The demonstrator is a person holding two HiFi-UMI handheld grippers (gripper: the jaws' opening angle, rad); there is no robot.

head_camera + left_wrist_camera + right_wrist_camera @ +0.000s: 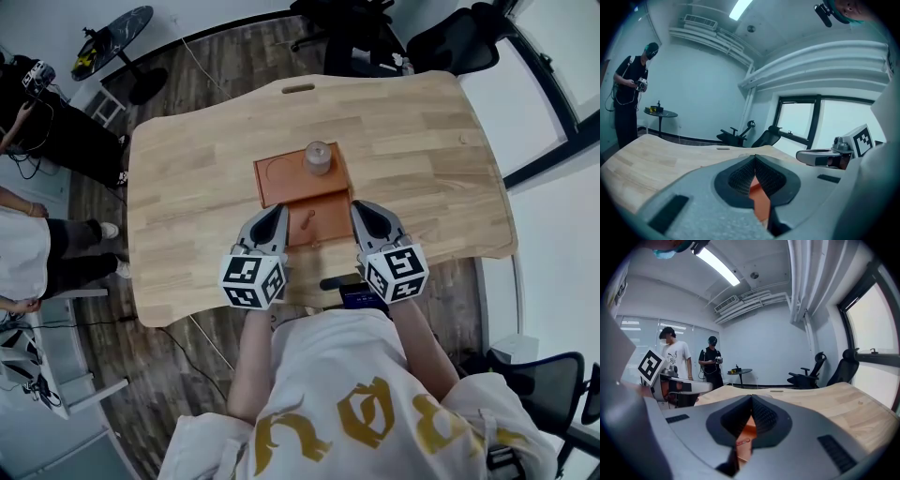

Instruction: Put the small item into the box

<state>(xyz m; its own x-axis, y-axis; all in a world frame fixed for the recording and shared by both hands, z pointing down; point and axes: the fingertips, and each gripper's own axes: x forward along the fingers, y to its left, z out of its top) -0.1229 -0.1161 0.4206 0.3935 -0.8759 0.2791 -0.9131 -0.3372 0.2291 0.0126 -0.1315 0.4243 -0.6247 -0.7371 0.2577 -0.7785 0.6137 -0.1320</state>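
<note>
An orange-brown box (281,178) lies open in the middle of the wooden table (187,216). Its far half carries a round groove and a small translucent cylinder (319,157). On its near half lies a small red item (308,222). My left gripper (279,212) is shut and empty at the box's near left corner. My right gripper (359,209) is shut and empty at the near right corner. In the left gripper view the closed jaws (754,157) hide all but an orange strip of box (761,200). The right gripper view (751,396) shows the box (748,430) and the red item (742,440) below its jaws.
Two people stand left of the table (677,359), one holding a device (711,363). A round side table (114,39) is at the far left and office chairs (459,42) stand beyond the far edge. A slot (298,89) is cut near the table's far edge.
</note>
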